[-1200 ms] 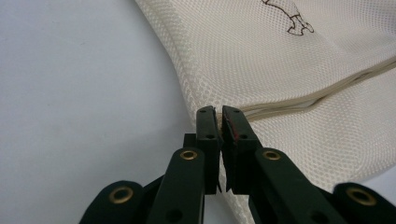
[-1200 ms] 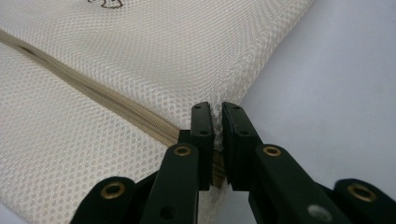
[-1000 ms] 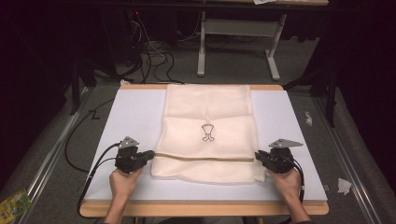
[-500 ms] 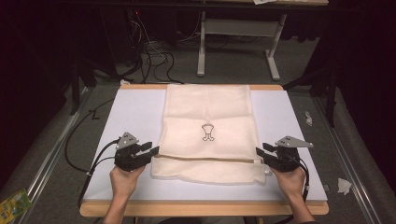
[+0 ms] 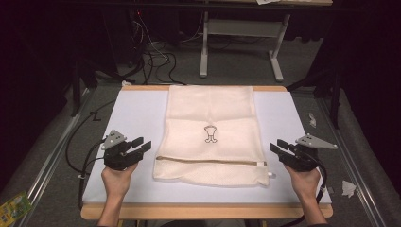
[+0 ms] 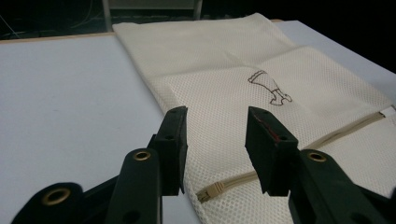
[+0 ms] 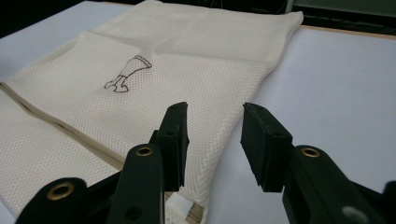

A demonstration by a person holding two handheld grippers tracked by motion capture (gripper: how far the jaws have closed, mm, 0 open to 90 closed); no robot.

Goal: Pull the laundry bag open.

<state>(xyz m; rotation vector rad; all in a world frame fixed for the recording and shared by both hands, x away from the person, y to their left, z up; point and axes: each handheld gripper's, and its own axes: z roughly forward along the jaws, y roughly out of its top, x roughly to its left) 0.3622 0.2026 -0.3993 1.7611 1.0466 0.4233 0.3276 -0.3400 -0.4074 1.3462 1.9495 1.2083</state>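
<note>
A cream mesh bag (image 5: 210, 113) lies flat on the white tabletop (image 5: 132, 113), with a small dark drawing (image 5: 210, 134) at its middle and a zipper (image 5: 208, 161) across its near end. My left gripper (image 5: 143, 145) hovers just left of the bag's near left corner, and its jaws have just been opening. In the left gripper view the gripper (image 6: 215, 126) is open with nothing between the pads, above the zipper pull (image 6: 210, 189). My right gripper (image 5: 277, 147) hangs off the near right corner; its jaws (image 7: 215, 123) have also just opened and are open over the bag's edge (image 7: 219, 140).
Bare white tabletop lies on both sides of the bag. Cables (image 5: 156, 52) and a metal table frame (image 5: 204, 47) stand on the dark floor beyond the far edge. Paper scraps (image 5: 349, 188) lie right of the table, and a green packet (image 5: 12, 208) lies at the lower left.
Both grippers have opened and let go of the bag's near corners, then risen and drawn outward. The bag's near end now lies flat on the table.
</note>
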